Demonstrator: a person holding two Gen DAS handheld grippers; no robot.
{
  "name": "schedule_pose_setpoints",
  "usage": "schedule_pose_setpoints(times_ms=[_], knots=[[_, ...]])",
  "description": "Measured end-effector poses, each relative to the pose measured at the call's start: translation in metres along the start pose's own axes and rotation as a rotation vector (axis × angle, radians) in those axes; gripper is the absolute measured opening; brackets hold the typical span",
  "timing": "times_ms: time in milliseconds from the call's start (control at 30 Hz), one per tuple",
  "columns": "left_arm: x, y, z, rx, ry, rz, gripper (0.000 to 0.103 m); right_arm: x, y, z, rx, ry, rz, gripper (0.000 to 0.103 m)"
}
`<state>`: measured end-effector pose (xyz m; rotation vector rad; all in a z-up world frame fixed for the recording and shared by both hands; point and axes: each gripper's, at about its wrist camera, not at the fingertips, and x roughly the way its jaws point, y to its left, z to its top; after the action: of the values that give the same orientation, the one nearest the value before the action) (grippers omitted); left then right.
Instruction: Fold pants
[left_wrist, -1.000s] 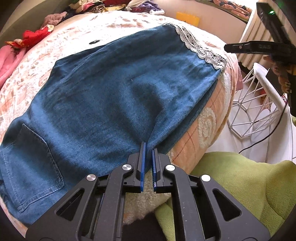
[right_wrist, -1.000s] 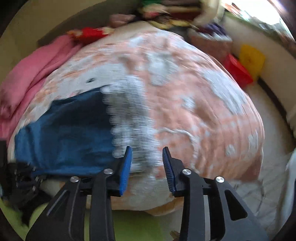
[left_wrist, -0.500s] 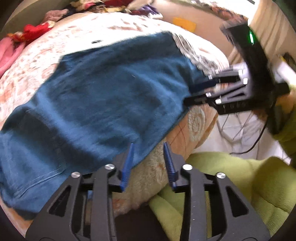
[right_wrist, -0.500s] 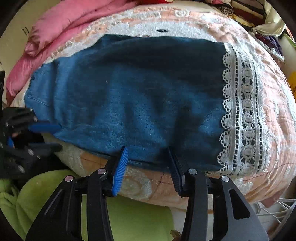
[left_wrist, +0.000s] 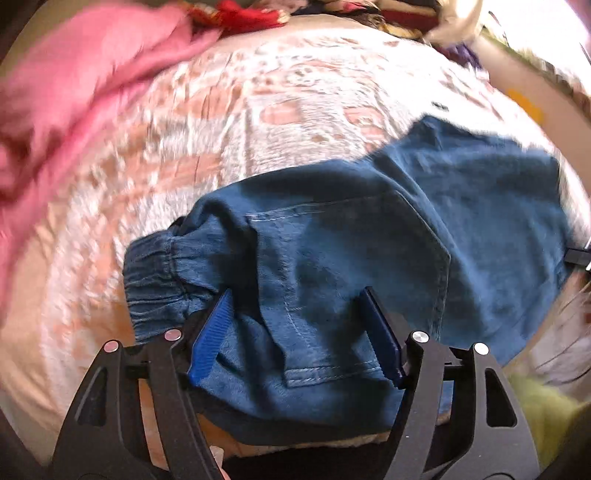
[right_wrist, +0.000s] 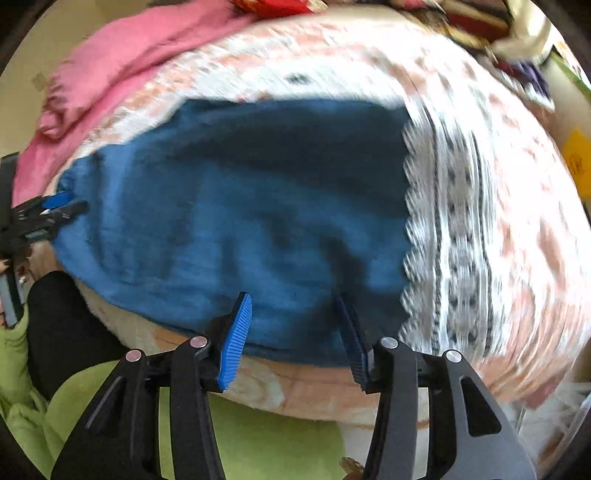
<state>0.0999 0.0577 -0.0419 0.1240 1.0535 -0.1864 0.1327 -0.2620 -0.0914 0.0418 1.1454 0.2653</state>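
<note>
Blue denim pants lie flat across the bed, folded lengthwise. In the left wrist view their elastic waistband and back pocket fill the foreground. My left gripper hovers over the pocket, its jaws opening, with denim below them but not pinched. In the right wrist view the pants end in a white lace hem. There my right gripper straddles the near edge, jaws still opening and pads off the cloth. The left gripper shows at the waist end.
The bed has a peach and white lace cover, and a pink blanket is bunched at its far left. Clothes are piled at the back. A person's green garment lies below the bed's near edge.
My left gripper went from shut at the middle of the near edge to open, and slid left to the waistband end. My right gripper dropped to the near edge by the lace hem and widened slightly.
</note>
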Motion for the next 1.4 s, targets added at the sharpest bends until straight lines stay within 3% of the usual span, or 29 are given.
schedule_pose_setpoints(times_ms=[167,233,400,567,767,867,1000,1167,1233,1400], knots=[[-0.009,-0.010,0.000,0.044,-0.036,0.001,0.062,0.003,0.001,-0.005,-0.007,-0.021,0.006,0.050],[-0.018,-0.015,0.003,0.046,-0.066,-0.040,0.062,0.000,0.002,-0.001,-0.006,-0.024,0.019,0.051],[-0.039,-0.035,0.026,0.084,-0.139,-0.082,0.062,-0.019,0.002,0.012,-0.007,-0.100,0.042,0.051],[-0.032,-0.056,0.063,0.111,-0.142,-0.161,0.062,-0.021,0.001,0.024,-0.022,-0.126,0.053,0.053],[0.009,-0.081,0.109,0.132,-0.088,-0.225,0.062,-0.020,-0.009,0.028,-0.012,-0.124,0.051,0.057],[0.036,-0.093,0.128,0.140,-0.044,-0.255,0.062,-0.035,-0.017,0.033,0.007,-0.187,0.024,0.059],[0.065,-0.096,0.139,0.103,-0.003,-0.297,0.062,-0.060,-0.038,0.050,0.068,-0.283,-0.013,0.062],[0.086,-0.098,0.132,0.090,0.009,-0.322,0.061,-0.063,-0.068,0.096,0.128,-0.312,-0.017,0.062],[0.085,-0.101,0.130,0.117,-0.017,-0.318,0.056,-0.054,-0.075,0.115,0.124,-0.296,-0.021,0.062],[0.085,-0.103,0.127,0.131,-0.037,-0.380,0.027,-0.008,-0.103,0.145,0.161,-0.168,-0.052,0.062]])
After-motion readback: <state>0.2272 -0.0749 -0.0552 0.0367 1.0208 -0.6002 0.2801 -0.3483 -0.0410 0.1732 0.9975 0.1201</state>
